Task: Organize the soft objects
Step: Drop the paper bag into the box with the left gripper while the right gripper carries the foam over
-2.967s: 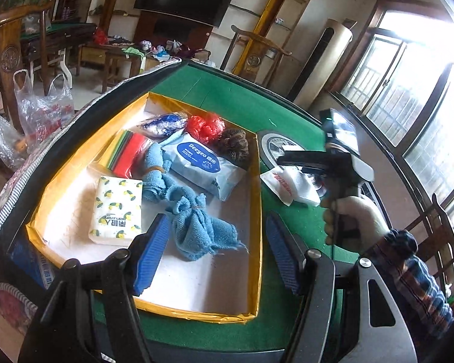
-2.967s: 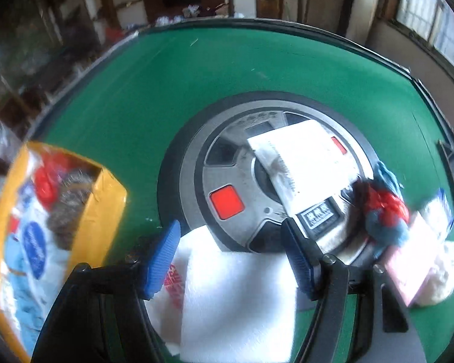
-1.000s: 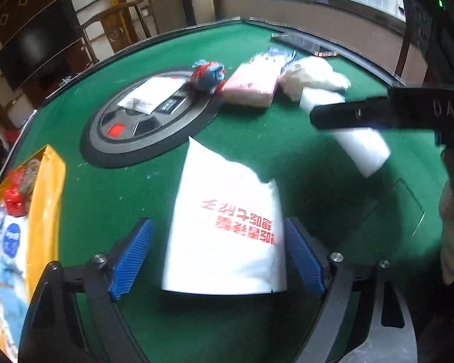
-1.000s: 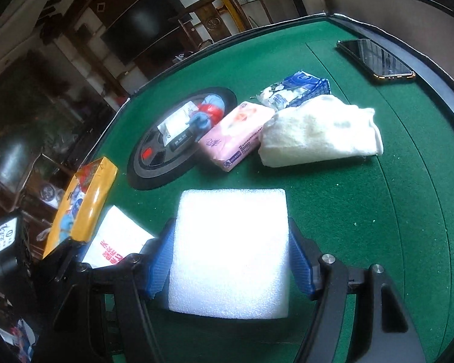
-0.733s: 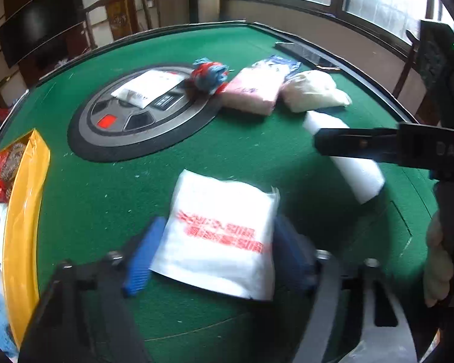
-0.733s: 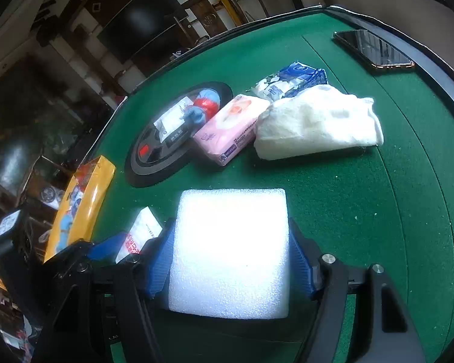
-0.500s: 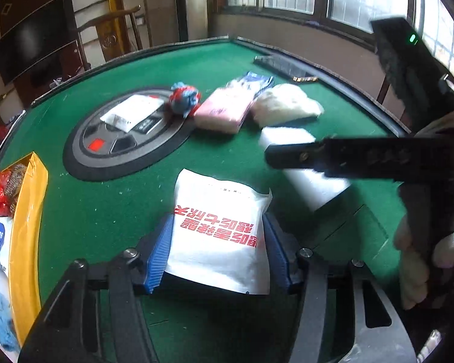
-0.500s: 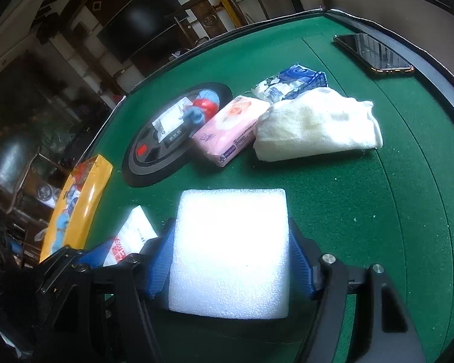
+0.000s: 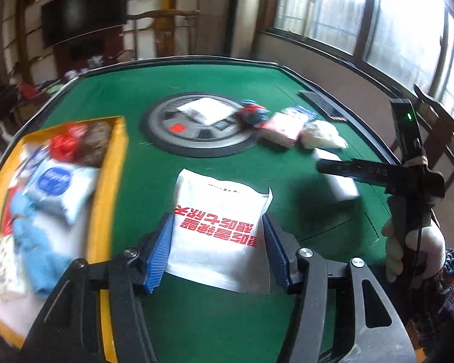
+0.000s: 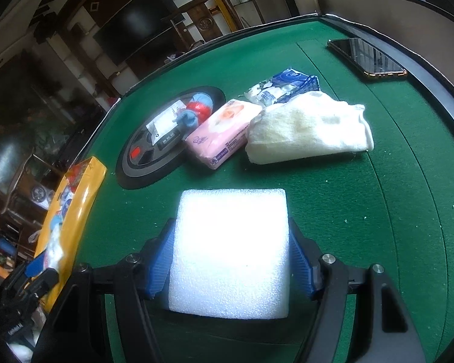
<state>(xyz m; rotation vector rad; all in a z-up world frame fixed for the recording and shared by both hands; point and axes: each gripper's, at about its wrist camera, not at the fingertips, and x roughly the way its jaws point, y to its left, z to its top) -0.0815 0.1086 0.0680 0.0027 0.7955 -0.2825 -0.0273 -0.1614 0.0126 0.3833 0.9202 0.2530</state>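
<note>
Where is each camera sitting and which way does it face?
Left wrist: on the left gripper, facing across the green table; shows its fingers on a white packet, plus the right hand.
Right wrist: on the right gripper, facing the table; fingers clamp a foam block.
Shared: yellow box, pink pack.

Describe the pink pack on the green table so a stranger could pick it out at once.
Start at the round grey centre panel of the green table. Just to its right a row of soft things lies on the felt. The pink pack is in the middle, between the red-and-blue bundle and the cream towel: the only flat, pink, printed rectangular packet there.
</note>
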